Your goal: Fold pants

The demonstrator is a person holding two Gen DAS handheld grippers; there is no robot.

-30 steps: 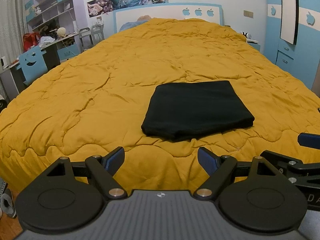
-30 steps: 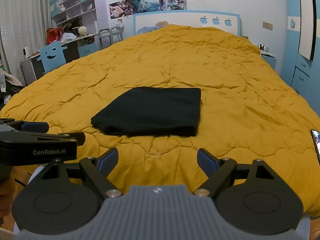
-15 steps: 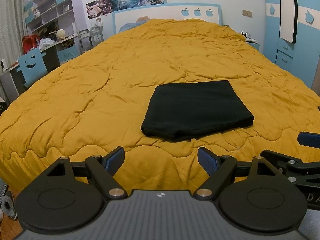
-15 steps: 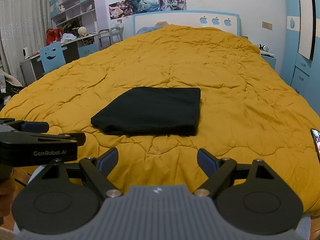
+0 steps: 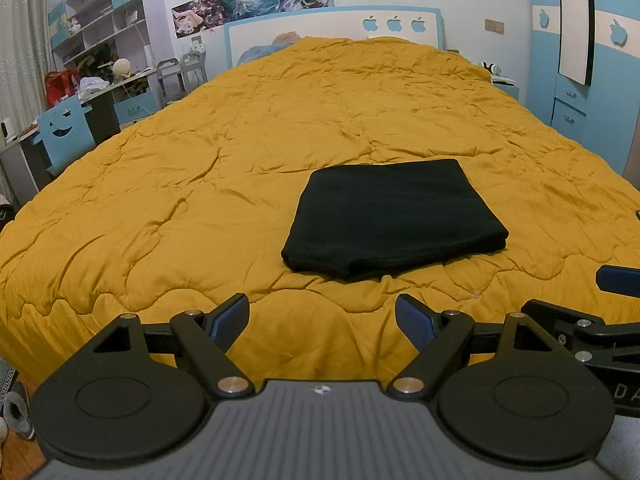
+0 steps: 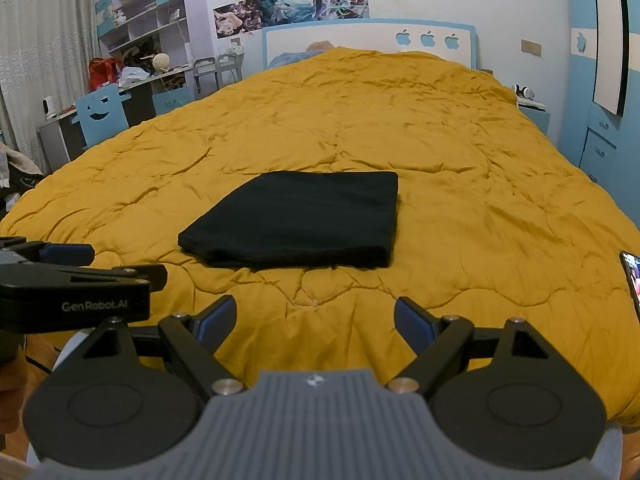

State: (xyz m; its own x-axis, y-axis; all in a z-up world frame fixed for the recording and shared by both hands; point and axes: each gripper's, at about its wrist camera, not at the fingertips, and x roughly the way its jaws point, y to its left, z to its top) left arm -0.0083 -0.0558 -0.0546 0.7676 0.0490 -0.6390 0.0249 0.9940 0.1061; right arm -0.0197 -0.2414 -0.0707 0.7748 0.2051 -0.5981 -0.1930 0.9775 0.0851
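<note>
The black pants (image 5: 394, 216) lie folded into a flat rectangle on the yellow quilt, also seen in the right wrist view (image 6: 296, 220). My left gripper (image 5: 322, 318) is open and empty, held over the bed's near edge, short of the pants. My right gripper (image 6: 314, 318) is open and empty, also back from the pants. The right gripper shows at the right edge of the left wrist view (image 5: 592, 320). The left gripper shows at the left edge of the right wrist view (image 6: 72, 284).
The yellow quilt (image 5: 280, 128) covers a large bed with a blue and white headboard (image 5: 332, 28). A desk, a blue chair (image 5: 64, 132) and shelves stand left. A blue wardrobe (image 5: 600, 60) stands right. A phone (image 6: 632, 280) lies at the bed's right edge.
</note>
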